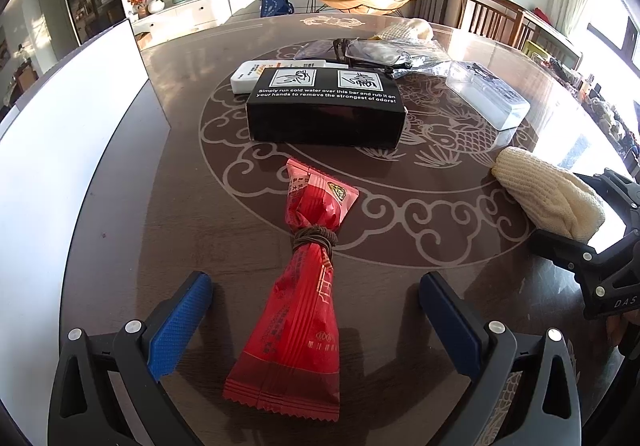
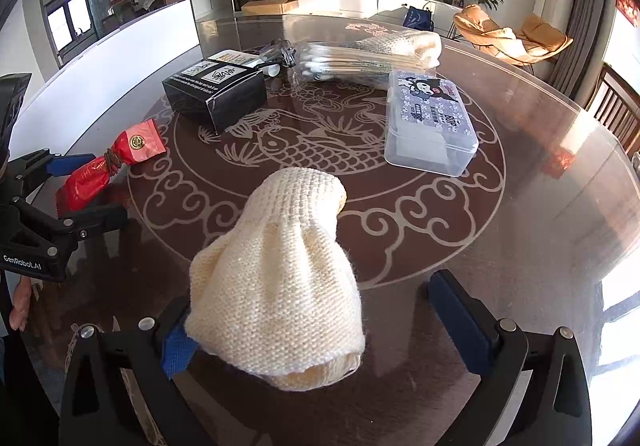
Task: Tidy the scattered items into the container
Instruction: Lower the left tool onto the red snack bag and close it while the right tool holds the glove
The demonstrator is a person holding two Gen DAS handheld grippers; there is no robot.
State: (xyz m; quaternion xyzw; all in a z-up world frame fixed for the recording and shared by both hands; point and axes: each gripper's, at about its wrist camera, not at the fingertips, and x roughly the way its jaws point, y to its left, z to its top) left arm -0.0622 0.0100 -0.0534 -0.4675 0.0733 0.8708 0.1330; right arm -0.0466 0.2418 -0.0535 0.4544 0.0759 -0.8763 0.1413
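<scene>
A red snack packet (image 1: 308, 286), tied round its middle with a brown band, lies on the dark round table (image 1: 400, 214). My left gripper (image 1: 315, 280) stands open around it, and neither blue pad touches it. In the right wrist view a cream knitted glove (image 2: 276, 278) lies between the fingers of my right gripper (image 2: 312, 298), which is open wide. The knit rests against the left pad and the right pad stands clear of it. The left gripper (image 2: 102, 186) and the red packet (image 2: 96, 174) also show at the left edge of that view.
A black printed box (image 1: 324, 106), a white remote (image 1: 256, 74), a clear plastic box (image 2: 432, 122), a pack of cotton swabs (image 2: 360, 58) and another knitted item (image 2: 404, 42) lie farther back. A tall white panel (image 1: 80, 106) runs along the table's left side.
</scene>
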